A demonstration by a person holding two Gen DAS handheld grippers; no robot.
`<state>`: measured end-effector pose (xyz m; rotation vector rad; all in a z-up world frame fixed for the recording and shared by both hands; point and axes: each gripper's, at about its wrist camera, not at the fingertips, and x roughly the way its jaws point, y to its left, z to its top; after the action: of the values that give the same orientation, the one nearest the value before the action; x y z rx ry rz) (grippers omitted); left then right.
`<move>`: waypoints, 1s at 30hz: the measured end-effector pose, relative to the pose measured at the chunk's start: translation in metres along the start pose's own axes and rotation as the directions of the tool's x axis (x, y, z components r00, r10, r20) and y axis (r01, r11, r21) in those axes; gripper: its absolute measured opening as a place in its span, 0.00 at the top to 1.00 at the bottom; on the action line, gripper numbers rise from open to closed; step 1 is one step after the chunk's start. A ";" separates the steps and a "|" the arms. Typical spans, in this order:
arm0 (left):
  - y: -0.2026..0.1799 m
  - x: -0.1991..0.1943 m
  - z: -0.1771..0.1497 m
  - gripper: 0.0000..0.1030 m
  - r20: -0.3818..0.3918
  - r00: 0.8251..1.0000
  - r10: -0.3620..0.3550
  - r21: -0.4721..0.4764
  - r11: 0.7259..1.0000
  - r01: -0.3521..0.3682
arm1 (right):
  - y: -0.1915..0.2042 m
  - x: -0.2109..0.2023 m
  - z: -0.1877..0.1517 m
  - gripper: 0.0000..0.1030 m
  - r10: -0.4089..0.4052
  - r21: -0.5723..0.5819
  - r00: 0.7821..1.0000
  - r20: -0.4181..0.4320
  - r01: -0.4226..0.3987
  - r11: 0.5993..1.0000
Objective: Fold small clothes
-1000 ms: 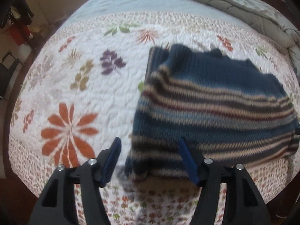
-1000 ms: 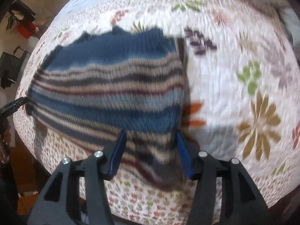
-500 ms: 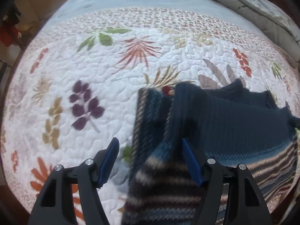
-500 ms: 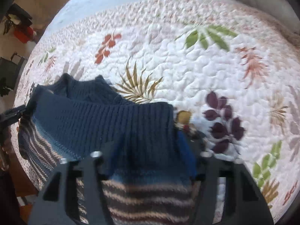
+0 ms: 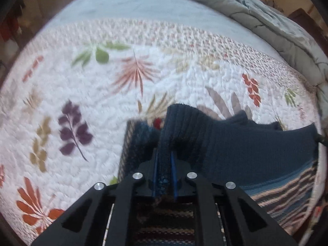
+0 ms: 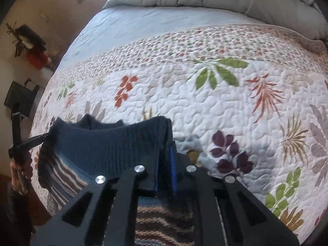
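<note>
A small knitted sweater [image 5: 246,149], dark blue at its ribbed edge and striped blue, tan and maroon below, lies on the quilt. My left gripper [image 5: 164,160] is shut on the sweater's ribbed edge at its left corner, the fabric bunched up between the blue pads. My right gripper [image 6: 165,160] is shut on the same ribbed edge of the sweater [image 6: 114,145] at its right corner. The left gripper [image 6: 46,136] also shows in the right wrist view at the far left, pinching the other corner. The edge hangs stretched between the two grippers.
The sweater rests on a white quilt with leaf prints [image 5: 102,94], which also shows in the right wrist view [image 6: 225,106]. A grey comforter [image 6: 225,2] is heaped at the far end of the bed. The bed's edge and floor lie at the left [image 6: 18,94].
Both grippers moved forward along the sweater to its dark blue ribbed edge and closed on its two corners. They were open before. The edge is now lifted off the quilt.
</note>
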<state>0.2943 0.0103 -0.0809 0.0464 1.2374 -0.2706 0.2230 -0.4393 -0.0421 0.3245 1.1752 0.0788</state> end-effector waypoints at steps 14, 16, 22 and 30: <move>-0.018 -0.001 -0.011 0.58 0.064 0.978 0.196 0.123 0.971 -0.203 | 0.000 0.037 -0.028 0.62 -0.179 -0.016 0.982 -0.054 0.178 0.984; -0.018 -0.022 -0.022 0.54 0.090 0.977 0.195 0.126 0.970 -0.206 | 0.003 0.023 -0.038 0.63 -0.163 -0.028 0.986 -0.047 0.161 0.986; -0.032 -0.056 -0.080 0.47 0.052 0.974 0.221 0.092 0.970 -0.225 | 0.018 -0.020 -0.092 0.62 -0.181 -0.044 0.983 -0.044 0.179 0.983; -0.065 -0.071 -0.141 0.35 0.086 0.976 0.201 0.098 0.973 -0.209 | 0.082 -0.033 -0.143 0.49 -0.095 -0.103 0.993 -0.065 0.088 0.991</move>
<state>0.1279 -0.0148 -0.0534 0.2528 1.1324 -0.1564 0.0883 -0.3390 -0.0380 0.1808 1.2490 0.0691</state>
